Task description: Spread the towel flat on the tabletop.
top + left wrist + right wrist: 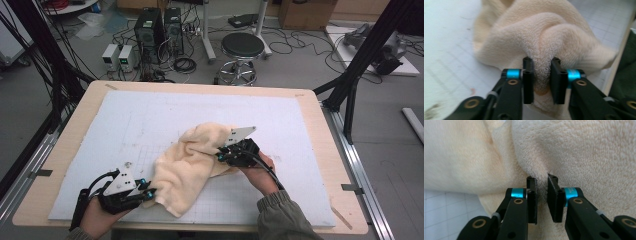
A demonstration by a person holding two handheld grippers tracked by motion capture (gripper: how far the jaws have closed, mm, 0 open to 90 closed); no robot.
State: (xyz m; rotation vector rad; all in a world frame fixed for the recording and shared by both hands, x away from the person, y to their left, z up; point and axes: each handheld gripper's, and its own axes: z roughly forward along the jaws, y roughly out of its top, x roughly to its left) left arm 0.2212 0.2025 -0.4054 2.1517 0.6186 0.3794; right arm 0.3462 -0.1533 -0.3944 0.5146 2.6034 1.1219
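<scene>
**Mia:** What is the left gripper (148, 192) doing?

**Ben:** It has a bunch of the cream towel (186, 167) pinched between its two black jaws. In the left gripper view the fluffy cloth (541, 45) is squeezed in a thick fold right between the pads, and the rest puffs up in front of them.

**Mia:** And the right gripper (220, 156)?

**Ben:** Same thing. Its jaws are nearly together, with a fold of the towel (579, 152) caught between them. The cloth spreads out on both sides of the jaws.

**Mia:** So where is the towel?

**Ben:** It is crumpled in a heap between the two grippers. One end is by the left gripper, the other end is at the right one. It lies on the white mat (150, 115) on the table (325, 150).

**Mia:** Are the grippers close together?

**Ben:** No, they are apart, with the bunched towel stretching from one to the other.
</scene>
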